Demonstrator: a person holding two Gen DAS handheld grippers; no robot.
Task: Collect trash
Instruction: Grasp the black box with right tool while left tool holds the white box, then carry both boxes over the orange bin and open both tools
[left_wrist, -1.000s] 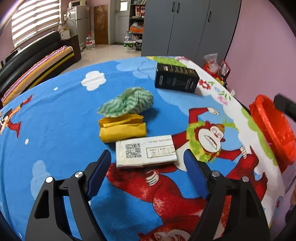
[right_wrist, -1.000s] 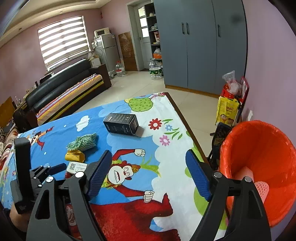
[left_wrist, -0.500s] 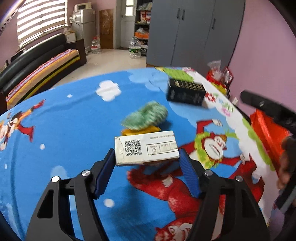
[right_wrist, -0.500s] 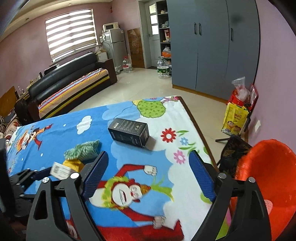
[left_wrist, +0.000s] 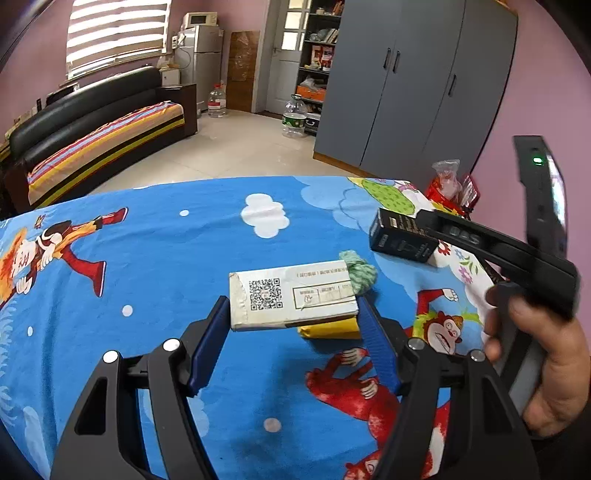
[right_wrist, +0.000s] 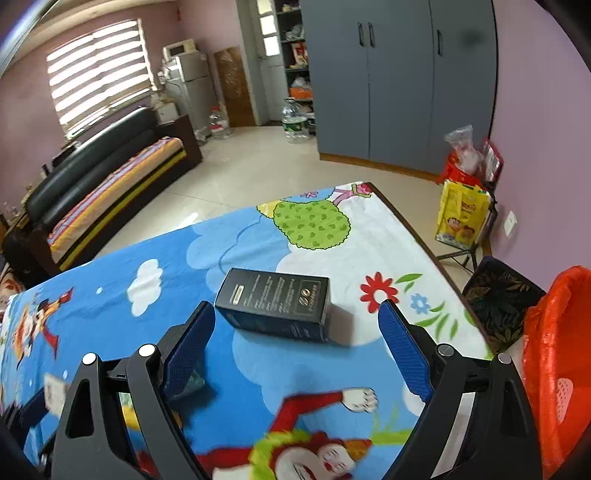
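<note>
The left hand-held gripper (left_wrist: 293, 325) clenched a white carton with a QR code (left_wrist: 291, 293), lifted above the table (left_wrist: 166, 251). Just beyond lay a yellow packet (left_wrist: 332, 328) and green cloth (left_wrist: 360, 273). The right hand-held gripper (right_wrist: 297, 336) hung released, nearing a black box (right_wrist: 275, 302); an orange bin (right_wrist: 554, 354) stood right.

Pink walls (right_wrist: 535, 110) all round, pale glossy tile floor (right_wrist: 258, 173), big grey wardrobe (right_wrist: 399, 81) on the right. Black sofa (left_wrist: 92, 125) with a striped cover sits under the blinds (left_wrist: 114, 33), daylight coming through. Small fridge (left_wrist: 197, 62) with a microwave (left_wrist: 195, 18) on top, open doorway (left_wrist: 288, 55) beside it.
</note>
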